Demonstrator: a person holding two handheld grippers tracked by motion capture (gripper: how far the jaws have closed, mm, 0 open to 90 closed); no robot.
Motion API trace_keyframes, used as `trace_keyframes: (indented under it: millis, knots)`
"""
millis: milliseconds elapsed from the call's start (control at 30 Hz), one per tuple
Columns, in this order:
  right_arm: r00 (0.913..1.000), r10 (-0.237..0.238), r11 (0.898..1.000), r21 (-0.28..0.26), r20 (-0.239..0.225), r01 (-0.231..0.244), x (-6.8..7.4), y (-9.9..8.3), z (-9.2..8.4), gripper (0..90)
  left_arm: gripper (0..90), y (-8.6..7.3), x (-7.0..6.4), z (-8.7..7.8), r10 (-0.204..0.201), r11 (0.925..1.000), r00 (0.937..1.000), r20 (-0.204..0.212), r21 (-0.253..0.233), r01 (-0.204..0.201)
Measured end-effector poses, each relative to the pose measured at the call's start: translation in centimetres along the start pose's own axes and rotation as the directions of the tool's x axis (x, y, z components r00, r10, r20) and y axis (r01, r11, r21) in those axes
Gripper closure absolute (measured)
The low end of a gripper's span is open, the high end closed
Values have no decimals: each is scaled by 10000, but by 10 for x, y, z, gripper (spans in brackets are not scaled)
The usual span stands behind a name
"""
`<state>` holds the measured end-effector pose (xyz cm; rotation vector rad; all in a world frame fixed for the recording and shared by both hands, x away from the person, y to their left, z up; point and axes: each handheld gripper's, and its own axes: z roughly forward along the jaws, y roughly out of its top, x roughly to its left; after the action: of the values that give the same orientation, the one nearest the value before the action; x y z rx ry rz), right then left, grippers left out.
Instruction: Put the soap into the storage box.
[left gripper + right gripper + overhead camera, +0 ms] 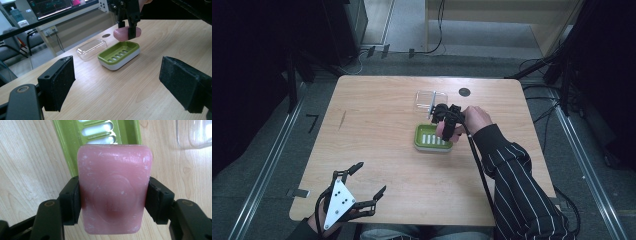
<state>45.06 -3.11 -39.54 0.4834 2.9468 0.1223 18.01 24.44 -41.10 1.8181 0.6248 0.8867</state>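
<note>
Two pads of the right gripper (113,202) clamp a pink rectangular soap bar (113,187), green slotted plastic soap dish (100,135) just below; left gripper (364,189) gapes wide, holding nothing.

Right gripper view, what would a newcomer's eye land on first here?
The pink soap bar clamped between the right gripper jaws, held just above the green soap dish mid-table. Next, the clear lid lying beside the dish, and the left gripper open wide near the table's front edge.

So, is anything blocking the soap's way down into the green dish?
Nothing visible. The right claw holds the pink soap above the green dish, whose tray is empty; the clear lid lies apart beside it.
</note>
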Motion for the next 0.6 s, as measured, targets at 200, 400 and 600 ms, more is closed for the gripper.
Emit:
trace_keyframes:
  millis: [200, 400, 600]
  knots:
    - [9994, -335, 9994, -117, 14, 335, -1, 4, 0, 391, 137, 0, 0, -1, -10, 10000, 10000, -16, 13, 10]
    - [9993, -384, 9992, -85, -10, 384, 1, 7, 0, 391, 137, 0, 0, -2, -32, 10000, 10000, -57, 24, 32]
    - [9978, -665, 9977, -116, 1, 665, 2, 10, 1, 391, 137, -1, 0, -3, -60, 10000, 9999, -110, 9, 60]
